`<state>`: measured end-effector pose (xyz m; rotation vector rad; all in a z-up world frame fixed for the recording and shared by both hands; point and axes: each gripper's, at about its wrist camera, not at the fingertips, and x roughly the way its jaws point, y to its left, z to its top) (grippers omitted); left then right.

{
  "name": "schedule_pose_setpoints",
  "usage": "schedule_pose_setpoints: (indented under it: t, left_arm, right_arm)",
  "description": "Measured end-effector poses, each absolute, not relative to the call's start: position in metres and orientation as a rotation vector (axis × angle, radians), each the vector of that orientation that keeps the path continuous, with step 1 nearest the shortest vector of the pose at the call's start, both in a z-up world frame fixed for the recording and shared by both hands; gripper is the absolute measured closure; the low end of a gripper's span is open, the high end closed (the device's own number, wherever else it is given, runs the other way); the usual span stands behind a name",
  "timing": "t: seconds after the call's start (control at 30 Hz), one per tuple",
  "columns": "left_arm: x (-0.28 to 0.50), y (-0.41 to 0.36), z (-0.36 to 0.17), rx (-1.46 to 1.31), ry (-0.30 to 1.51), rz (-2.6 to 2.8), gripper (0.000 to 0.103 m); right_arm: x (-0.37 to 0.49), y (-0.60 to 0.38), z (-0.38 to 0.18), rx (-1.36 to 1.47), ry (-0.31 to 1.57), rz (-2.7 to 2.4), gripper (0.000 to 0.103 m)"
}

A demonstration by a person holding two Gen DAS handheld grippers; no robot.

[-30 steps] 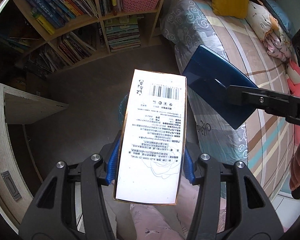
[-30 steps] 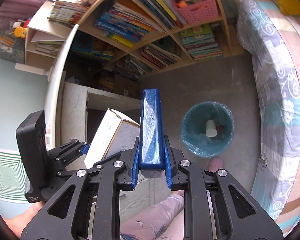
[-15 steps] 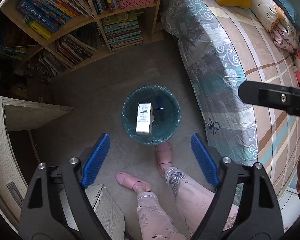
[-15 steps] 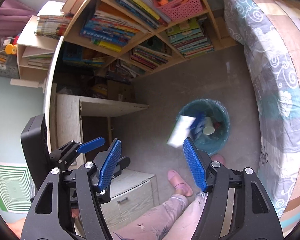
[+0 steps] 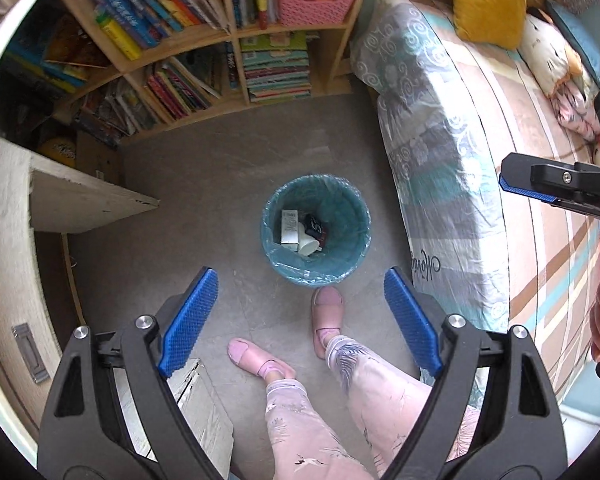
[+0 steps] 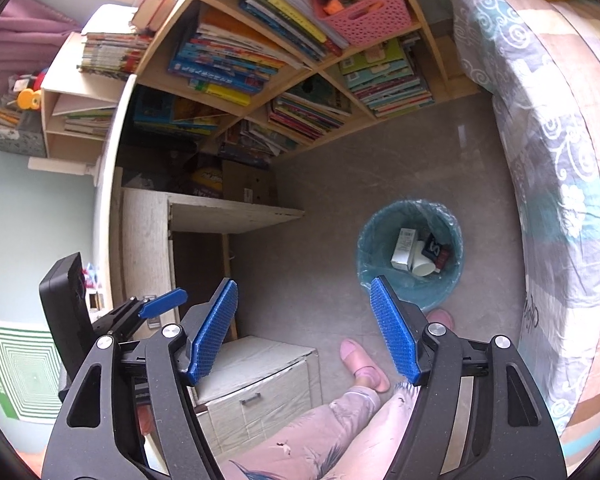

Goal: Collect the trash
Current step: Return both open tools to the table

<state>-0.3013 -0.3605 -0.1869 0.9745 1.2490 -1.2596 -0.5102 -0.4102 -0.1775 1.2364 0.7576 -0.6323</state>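
A teal bin (image 5: 350,210) lined with a plastic bag stands on the grey floor; it also shows in the right wrist view (image 6: 452,284). Inside lie a white box (image 5: 289,226), a dark blue box (image 5: 315,225) and a white cup (image 5: 309,245); the right wrist view shows the white box (image 6: 404,249), blue box (image 6: 435,249) and cup (image 6: 423,267) too. My left gripper (image 5: 300,320) is open and empty, high above the floor near the bin. My right gripper (image 6: 304,330) is open and empty, left of the bin.
A bed (image 5: 480,128) runs along the right. A bookshelf (image 5: 236,40) fills the back wall. A desk (image 5: 60,200) and drawer unit (image 6: 260,380) stand at left. The person's legs in pink slippers (image 5: 327,308) stand just before the bin.
Both grippers opened and let go. The white box and the blue box fell into the bin and now lie in it.
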Motion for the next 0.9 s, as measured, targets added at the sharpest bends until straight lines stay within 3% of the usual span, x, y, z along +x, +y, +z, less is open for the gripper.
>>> schedule_pose_setpoints:
  t: [0.2,0.43,0.9]
  left_arm:
    - [-0.277,-0.344,-0.158,0.897,1.187,-1.212,0.012]
    - [-0.241,-0.318,-0.119,0.808,1.115,-1.16,0.007]
    - [-0.138,-0.211,-0.06,0.585,1.039,-0.951,0.007]
  right_arm:
    - [-0.482,-0.409,-0.156,1.179,0.747,-0.55,0.033]
    - [-0.439,-0.4,-0.118,1.071,0.739,-0.475,0.02]
    - [-0.314,-0.356,-0.063,0.823,0.823,-0.301,0.014]
